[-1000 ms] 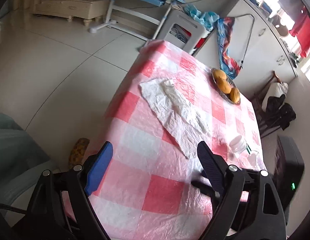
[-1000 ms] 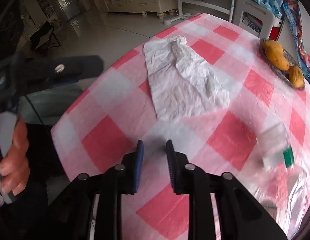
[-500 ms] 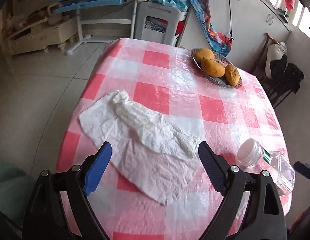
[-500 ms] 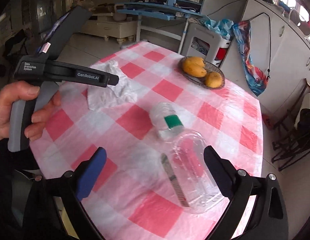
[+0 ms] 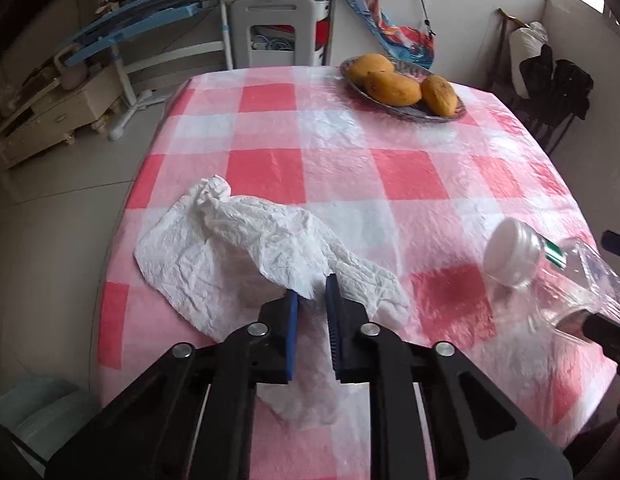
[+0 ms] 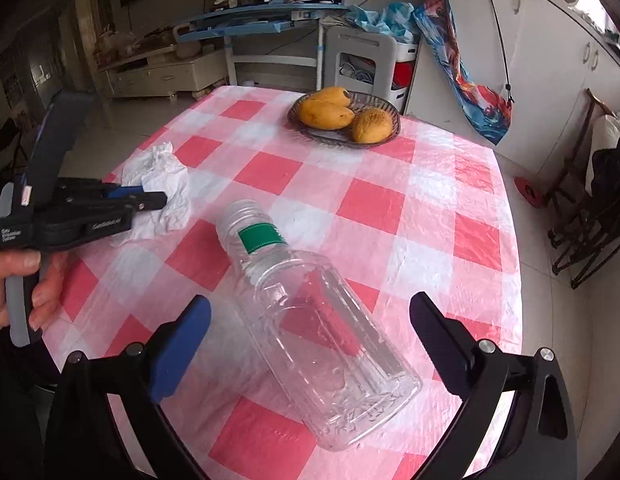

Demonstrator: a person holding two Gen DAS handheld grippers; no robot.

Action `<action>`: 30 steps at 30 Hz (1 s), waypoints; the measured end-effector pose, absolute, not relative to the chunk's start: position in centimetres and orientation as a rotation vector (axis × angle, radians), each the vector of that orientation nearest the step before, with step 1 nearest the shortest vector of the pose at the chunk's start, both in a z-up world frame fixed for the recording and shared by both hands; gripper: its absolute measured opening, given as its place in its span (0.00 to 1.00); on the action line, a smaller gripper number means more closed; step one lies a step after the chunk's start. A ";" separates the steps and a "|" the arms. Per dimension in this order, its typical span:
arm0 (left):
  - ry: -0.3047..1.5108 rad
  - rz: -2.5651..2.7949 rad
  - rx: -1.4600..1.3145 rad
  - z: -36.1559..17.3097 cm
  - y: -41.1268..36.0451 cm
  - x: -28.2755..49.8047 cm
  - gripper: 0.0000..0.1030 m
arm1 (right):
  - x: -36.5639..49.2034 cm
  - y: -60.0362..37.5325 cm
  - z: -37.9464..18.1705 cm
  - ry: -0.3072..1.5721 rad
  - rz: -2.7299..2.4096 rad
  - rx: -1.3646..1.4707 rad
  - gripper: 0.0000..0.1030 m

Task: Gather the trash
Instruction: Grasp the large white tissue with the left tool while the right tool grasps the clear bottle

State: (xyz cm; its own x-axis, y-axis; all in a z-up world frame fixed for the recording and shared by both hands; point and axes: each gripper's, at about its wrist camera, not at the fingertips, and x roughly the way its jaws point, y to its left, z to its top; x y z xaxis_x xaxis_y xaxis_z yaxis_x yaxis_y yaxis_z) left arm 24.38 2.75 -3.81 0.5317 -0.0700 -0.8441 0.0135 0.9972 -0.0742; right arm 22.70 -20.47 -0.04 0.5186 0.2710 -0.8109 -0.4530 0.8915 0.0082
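checked tablecloth point(image 5: 330, 168), crumpled white tissue point(image 5: 246, 248) (creased)

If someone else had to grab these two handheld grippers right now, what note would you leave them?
Left gripper: shut on the crumpled tissue, which is still lying on the table.
Right gripper: open, fingers either side of the clear plastic bottle, not yet gripping it. The bottle lies on its side.
Done: tissue pinched.
Left: lift the tissue away, close on the bottle, carry both off. No bin is in view. The mangoes are not trash.
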 end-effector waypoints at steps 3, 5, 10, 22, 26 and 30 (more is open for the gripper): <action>1.048 -0.145 -0.180 -3.9 3.3 22.7 0.03 | 22.7 -20.9 -0.3 0.979 0.466 -0.137 0.92; 1.051 -0.188 -0.256 -3.7 3.9 21.2 0.02 | 22.2 -20.8 -0.1 0.980 0.482 -0.124 0.92; 1.022 -0.258 -0.378 -2.7 4.7 17.5 0.02 | 20.5 -19.5 -0.2 0.973 0.503 -0.184 0.92; 0.986 -0.041 -0.203 -2.4 4.8 14.0 0.57 | 20.6 -18.6 -1.4 0.967 0.438 -0.243 0.92; 0.929 0.059 0.015 -2.1 3.0 14.5 0.72 | 20.8 -18.5 -2.0 0.985 0.420 -0.254 0.92; 1.012 0.062 0.045 -3.8 2.4 16.0 0.72 | 20.9 -18.2 -2.5 1.003 0.429 -0.257 0.92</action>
